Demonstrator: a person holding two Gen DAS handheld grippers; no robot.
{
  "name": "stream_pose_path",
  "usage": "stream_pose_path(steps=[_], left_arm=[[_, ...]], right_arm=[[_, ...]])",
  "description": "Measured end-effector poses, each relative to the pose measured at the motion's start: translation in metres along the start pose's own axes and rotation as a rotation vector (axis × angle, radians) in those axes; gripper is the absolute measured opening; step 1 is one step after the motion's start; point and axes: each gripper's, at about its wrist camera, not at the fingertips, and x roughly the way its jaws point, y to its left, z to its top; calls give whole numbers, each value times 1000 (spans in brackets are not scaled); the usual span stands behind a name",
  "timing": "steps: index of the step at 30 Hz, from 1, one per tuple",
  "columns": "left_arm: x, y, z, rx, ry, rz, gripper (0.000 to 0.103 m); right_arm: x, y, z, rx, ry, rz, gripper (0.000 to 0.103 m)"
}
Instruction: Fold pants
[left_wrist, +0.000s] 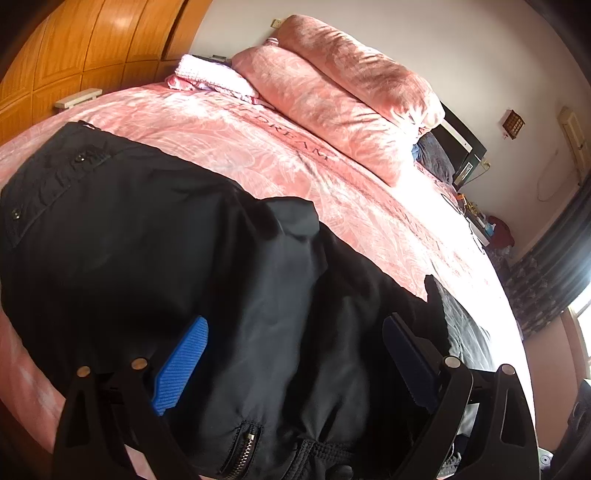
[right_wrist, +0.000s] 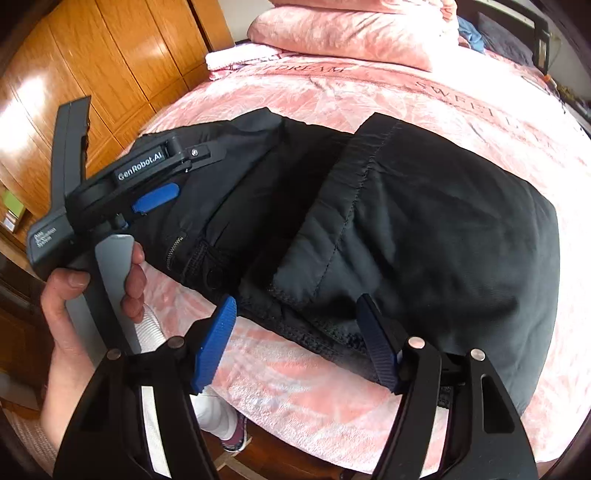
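- On the left of the right wrist view, my left gripper (right_wrist: 155, 199) hovers over the near-left corner of the black pants (right_wrist: 424, 221), by the zipper (right_wrist: 176, 248). My left hand (right_wrist: 85, 295) holds its handle.
- In the left wrist view, my left gripper (left_wrist: 295, 354) has its jaws spread wide with nothing between them, and the pants (left_wrist: 147, 240) fill the space just below and ahead.
- The pants lie partly folded on the pink bed (right_wrist: 369, 92), long axis running left to right across both views. A loose flap with a stitched hem (right_wrist: 343, 206) lies doubled over the middle.
- In the right wrist view, my right gripper (right_wrist: 295, 343) is also spread wide and holds nothing. It straddles the near edge of the pants, around the ribbed band (right_wrist: 314, 332) at the bed's front.
- I judge both grippers about equally near the cloth: the left over the left end, the right at the middle of the near edge. The bulk of the pants lies ahead and to the right of my right gripper, so a fold would likely carry across that long axis.
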Motion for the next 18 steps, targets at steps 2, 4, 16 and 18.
stream_pose_path(steps=[2, 4, 16, 18], left_arm=[[1, 0, 0, -3, 3, -3, 96], [2, 1, 0, -3, 10, -4, 96], [0, 20, 5, -81, 5, -30, 96], [0, 22, 6, -94, 5, -26, 96]], right_arm=[[11, -1, 5, -8, 3, -55, 45], [17, -8, 3, 26, 17, -24, 21], [-39, 4, 19, 39, -114, 148, 8], [-23, 15, 20, 14, -75, 158, 8]])
